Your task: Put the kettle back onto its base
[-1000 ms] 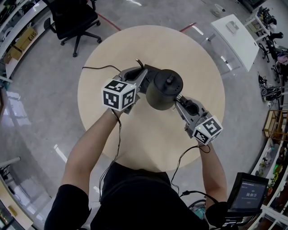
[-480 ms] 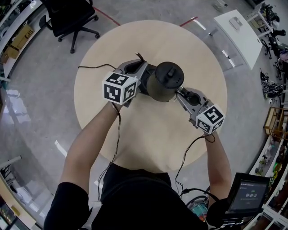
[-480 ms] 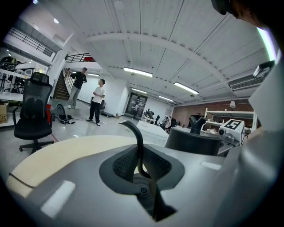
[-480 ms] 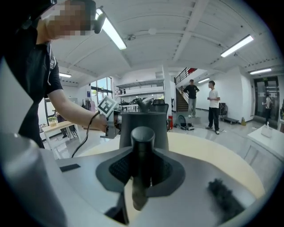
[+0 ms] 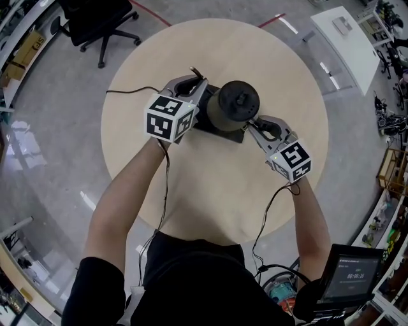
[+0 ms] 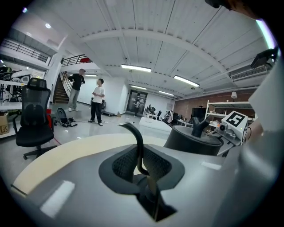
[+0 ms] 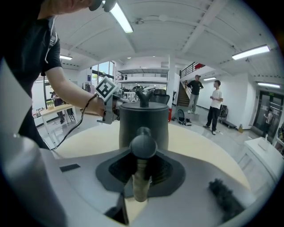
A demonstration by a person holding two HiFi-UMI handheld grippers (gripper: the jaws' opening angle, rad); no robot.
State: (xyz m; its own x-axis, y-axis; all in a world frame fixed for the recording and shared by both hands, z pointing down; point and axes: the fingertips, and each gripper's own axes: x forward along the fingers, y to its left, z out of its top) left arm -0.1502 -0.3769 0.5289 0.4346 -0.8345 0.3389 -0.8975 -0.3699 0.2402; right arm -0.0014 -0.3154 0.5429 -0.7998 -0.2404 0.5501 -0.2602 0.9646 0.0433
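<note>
A dark round kettle [image 5: 234, 105] with a knobbed lid stands over its black square base [image 5: 220, 130] on the round table; whether it rests on the base is hidden. My left gripper [image 5: 194, 86] is shut on the kettle's thin curved spout [image 6: 136, 144], with the kettle body [image 6: 193, 139] to its right. My right gripper [image 5: 253, 125] is shut on the kettle's pale, ball-ended handle [image 7: 142, 153], and the kettle body [image 7: 144, 119] rises just beyond it. The kettle's underside is hidden in both gripper views.
The beige round table [image 5: 191, 191] has a black cable [image 5: 127, 90] trailing off its left side. A black office chair [image 5: 95, 19] stands beyond the table, a white table [image 5: 347, 38] at far right, a monitor [image 5: 347, 277] near right. Two people [image 7: 206, 104] stand far off.
Both grippers have carried the kettle away from the person and lowered it. It hung over the bare tabletop before; now it is over the black base.
</note>
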